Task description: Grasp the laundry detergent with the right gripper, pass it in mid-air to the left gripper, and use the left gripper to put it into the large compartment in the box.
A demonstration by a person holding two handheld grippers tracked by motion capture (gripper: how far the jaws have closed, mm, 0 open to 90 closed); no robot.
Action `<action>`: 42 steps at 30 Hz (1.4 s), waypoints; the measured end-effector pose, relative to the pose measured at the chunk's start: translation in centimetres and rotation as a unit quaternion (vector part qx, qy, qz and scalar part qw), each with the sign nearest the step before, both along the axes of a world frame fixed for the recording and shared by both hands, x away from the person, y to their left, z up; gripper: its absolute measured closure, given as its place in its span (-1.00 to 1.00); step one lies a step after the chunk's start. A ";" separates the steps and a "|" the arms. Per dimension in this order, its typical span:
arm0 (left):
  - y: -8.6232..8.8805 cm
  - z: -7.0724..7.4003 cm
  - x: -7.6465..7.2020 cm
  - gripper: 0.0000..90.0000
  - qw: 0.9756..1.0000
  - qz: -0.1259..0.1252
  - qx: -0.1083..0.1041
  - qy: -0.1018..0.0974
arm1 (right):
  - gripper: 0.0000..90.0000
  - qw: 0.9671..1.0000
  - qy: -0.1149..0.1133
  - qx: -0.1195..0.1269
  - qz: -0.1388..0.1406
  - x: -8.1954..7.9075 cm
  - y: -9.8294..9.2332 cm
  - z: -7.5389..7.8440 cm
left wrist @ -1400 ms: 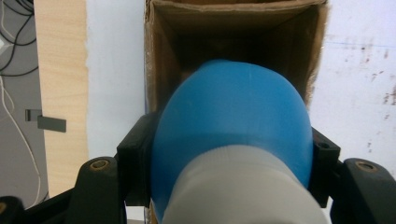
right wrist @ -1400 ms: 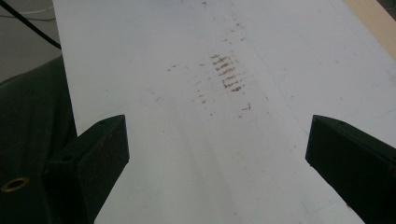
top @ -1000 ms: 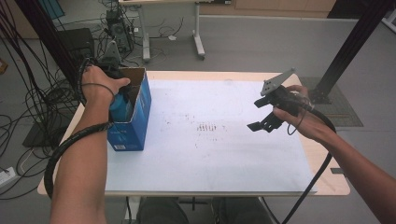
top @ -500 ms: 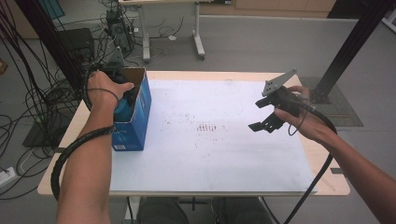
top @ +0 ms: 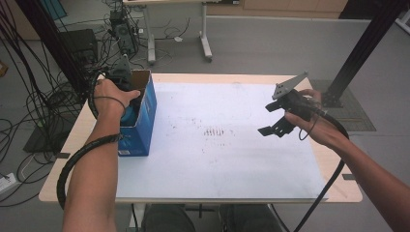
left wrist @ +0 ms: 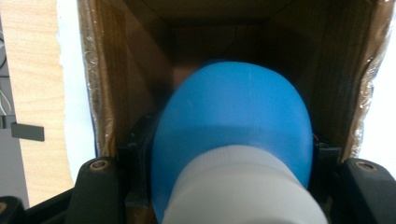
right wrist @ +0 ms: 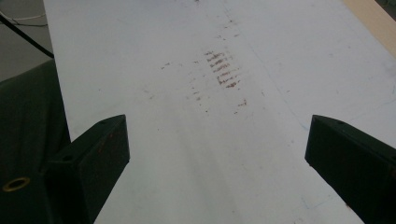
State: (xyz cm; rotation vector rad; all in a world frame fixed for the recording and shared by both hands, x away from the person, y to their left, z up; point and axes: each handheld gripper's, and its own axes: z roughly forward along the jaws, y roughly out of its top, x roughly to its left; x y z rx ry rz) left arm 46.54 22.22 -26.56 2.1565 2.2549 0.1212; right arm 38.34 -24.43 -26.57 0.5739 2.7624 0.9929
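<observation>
A blue bottle with a white cap sits between the jaws of my left gripper, which is shut on it. The bottle points into the open top of a cardboard box. In the high view that box, blue outside, stands at the table's left, and my left gripper reaches down into it with a bit of the blue bottle showing under the hand. My right gripper hovers open over the right side of the white sheet, with nothing between its jaws.
The white sheet covers most of the wooden table and bears brown scuff marks near its middle. Cables, a desk frame and a black post stand on the floor beyond the table.
</observation>
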 end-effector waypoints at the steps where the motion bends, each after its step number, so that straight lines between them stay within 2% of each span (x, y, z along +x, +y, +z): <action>1: 0.0 -0.1 0.0 -0.19 1.000 0.000 0.000 0.000 | -0.86 1.000 0.000 0.000 0.000 0.0 0.0 0.0; 6: 0.1 -0.5 0.0 -0.19 1.000 -0.001 0.002 0.003 | -0.86 1.000 -0.001 0.000 -0.002 0.1 0.0 0.0; 21: 0.2 -0.7 0.3 -0.19 1.000 -0.002 0.001 -0.001 | -0.86 1.000 -0.003 0.000 -0.004 0.3 -0.1 0.2; 42: 0.1 -0.8 0.7 -0.19 1.000 -0.005 0.003 0.005 | -0.86 1.000 -0.005 -0.002 -0.010 0.5 -0.5 0.6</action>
